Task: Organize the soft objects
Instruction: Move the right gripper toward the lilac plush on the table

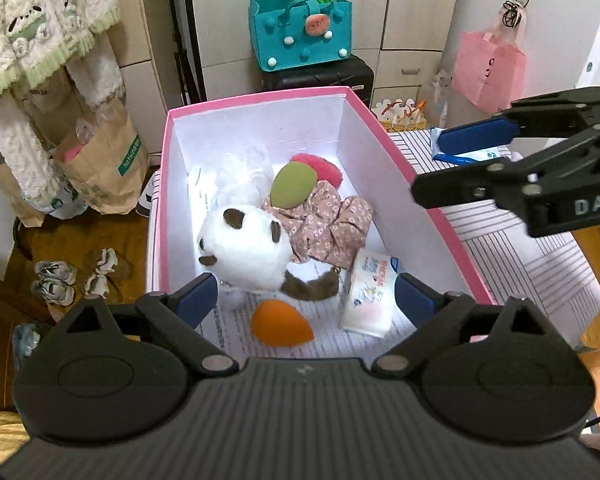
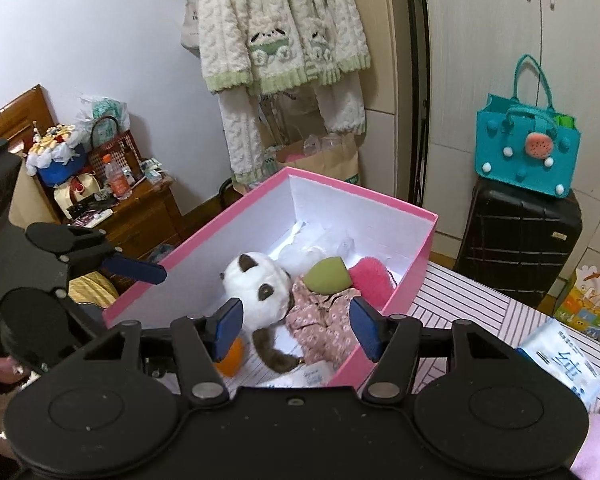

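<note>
A pink box (image 1: 388,148) with white inside walls stands on a striped cloth. In it lie a white panda plush (image 1: 246,246), a green sponge (image 1: 292,184), a pink puff (image 1: 320,166), a floral cloth (image 1: 328,226), an orange sponge (image 1: 280,324) and a tissue pack (image 1: 370,294). My left gripper (image 1: 306,298) is open and empty over the box's near end. My right gripper (image 2: 296,326) is open and empty above the box (image 2: 416,272), over the plush (image 2: 258,284) and floral cloth (image 2: 324,324). It also shows at the right of the left wrist view (image 1: 432,164).
A blue-and-white wipes pack (image 2: 564,364) lies on the striped cloth (image 2: 472,312) right of the box. A black suitcase (image 2: 516,248) with a teal bag (image 2: 528,152) stands behind. Paper bags (image 1: 100,164), shoes (image 1: 56,280), hanging pyjamas (image 2: 284,28) and a cluttered wooden cabinet (image 2: 140,216) are around.
</note>
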The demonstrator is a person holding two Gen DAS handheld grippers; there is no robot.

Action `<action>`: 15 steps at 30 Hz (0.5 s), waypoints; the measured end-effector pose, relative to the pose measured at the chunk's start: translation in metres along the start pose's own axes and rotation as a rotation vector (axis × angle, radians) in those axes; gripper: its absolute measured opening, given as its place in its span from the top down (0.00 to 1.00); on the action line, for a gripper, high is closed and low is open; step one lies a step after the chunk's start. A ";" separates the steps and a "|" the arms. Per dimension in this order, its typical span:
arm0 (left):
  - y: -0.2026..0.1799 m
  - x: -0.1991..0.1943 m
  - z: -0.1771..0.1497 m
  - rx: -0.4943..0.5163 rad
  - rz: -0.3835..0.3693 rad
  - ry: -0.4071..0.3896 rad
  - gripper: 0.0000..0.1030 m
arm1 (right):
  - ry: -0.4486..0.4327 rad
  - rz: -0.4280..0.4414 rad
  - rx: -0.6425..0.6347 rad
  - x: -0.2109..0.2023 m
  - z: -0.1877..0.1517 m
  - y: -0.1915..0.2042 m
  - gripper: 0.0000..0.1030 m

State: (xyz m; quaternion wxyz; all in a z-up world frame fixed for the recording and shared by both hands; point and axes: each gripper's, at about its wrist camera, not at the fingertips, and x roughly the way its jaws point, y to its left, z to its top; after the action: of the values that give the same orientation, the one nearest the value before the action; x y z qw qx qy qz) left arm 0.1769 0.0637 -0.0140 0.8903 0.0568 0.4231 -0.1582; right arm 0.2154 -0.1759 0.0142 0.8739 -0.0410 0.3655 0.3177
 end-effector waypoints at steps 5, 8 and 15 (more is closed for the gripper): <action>-0.008 -0.021 -0.006 0.015 0.011 -0.011 0.06 | -0.020 -0.007 -0.011 -0.024 -0.010 0.011 0.36; -0.013 -0.033 -0.009 0.020 0.013 -0.019 0.06 | -0.035 -0.007 -0.013 -0.037 -0.015 0.015 0.33; -0.031 -0.059 -0.021 0.075 0.048 -0.060 0.05 | -0.049 0.004 -0.042 -0.067 -0.030 0.028 0.21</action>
State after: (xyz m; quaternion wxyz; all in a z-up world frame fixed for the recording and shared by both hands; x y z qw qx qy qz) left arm 0.1164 0.0532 0.0196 0.9034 0.0956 0.3885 -0.1543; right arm 0.1448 -0.1984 0.0412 0.8808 -0.0509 0.3374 0.3282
